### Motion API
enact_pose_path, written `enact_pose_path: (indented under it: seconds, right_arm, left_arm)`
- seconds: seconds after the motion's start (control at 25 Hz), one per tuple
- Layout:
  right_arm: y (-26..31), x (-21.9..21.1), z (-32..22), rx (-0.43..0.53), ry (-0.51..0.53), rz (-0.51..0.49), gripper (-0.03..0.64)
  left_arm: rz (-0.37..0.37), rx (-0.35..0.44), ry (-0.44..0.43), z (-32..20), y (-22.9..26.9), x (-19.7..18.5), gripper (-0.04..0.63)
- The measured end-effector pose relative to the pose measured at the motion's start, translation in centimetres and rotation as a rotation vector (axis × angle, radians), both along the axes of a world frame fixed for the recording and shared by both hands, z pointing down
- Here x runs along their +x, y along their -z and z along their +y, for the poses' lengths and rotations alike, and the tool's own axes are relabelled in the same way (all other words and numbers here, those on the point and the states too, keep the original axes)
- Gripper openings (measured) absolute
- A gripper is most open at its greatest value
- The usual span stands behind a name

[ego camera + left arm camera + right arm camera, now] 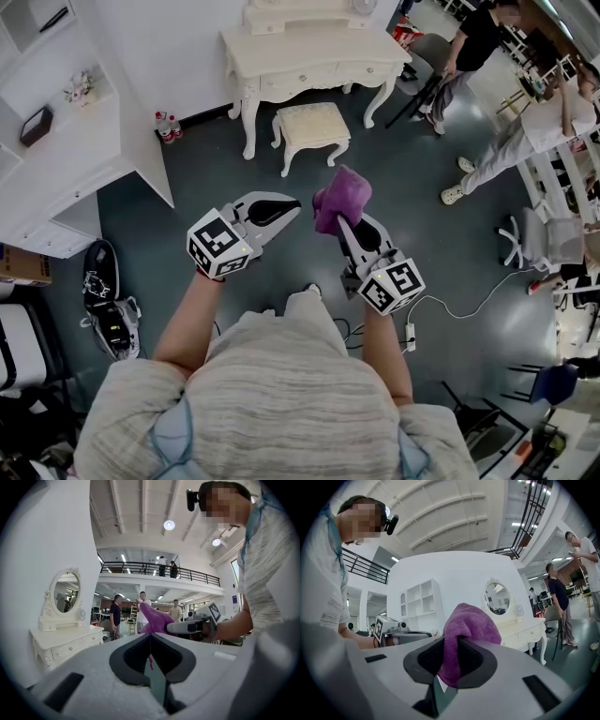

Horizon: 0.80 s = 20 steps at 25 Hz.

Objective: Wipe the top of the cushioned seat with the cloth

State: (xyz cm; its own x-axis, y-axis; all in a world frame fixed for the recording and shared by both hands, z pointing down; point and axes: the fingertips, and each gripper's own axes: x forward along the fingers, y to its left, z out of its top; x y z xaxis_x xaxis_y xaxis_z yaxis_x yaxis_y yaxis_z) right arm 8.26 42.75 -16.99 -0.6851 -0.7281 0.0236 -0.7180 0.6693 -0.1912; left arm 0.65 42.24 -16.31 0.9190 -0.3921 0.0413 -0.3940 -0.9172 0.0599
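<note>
Head view: the person stands on the dark floor (234,178) with both arms held out level in front of the chest.

- Right gripper (339,223): clamped on the purple cloth (342,195). The right gripper view shows a fold pinched between the pads, with the rest bulging up and over the jaw tips in a loose bunch.
- Left gripper (292,210): jaws pressed fully together, nothing between them. The left gripper view confirms a closed seam with only open room beyond it. It sits just beside the right gripper, not touching the cloth.
- Cushioned seat (312,122): a small cream stool with a padded top. It stands on the floor directly in front of the white dressing table (309,54), ahead of the person and well apart from both grippers. The top looks bare.
- Other people are off to the right, clear of the path to the stool.

Step in hand, as I judge it: carrying the cloth toward the seat. No contact with the cushion, so wiping is not yet begun.

Next move likely calls for:
- closing the gap to the stool;
- tipping the right gripper downward so the bunched end of the cloth, not the jaw tips, lands on the padding;
- sweeping it across the top.

The left gripper could steady the stool, which looks light enough to slide.
</note>
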Motion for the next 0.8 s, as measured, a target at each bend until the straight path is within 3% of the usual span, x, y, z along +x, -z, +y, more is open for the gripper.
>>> enact_pose_path:
  seconds: [0.36,0.8]
  right_arm:
    - [-0.1,2.8,-6.1,0.022,-0.008,-0.018,0.057]
    - [-1.6,7.7,-19.0,0.003,0.024,-0.044,0.057]
  left_arm:
    - [0.01,0.015,-0.006,-4.9,0.4,2.2,0.014]
    - [-0.012,-0.019,0.047,-17.4,-0.6,6.1,0.014]
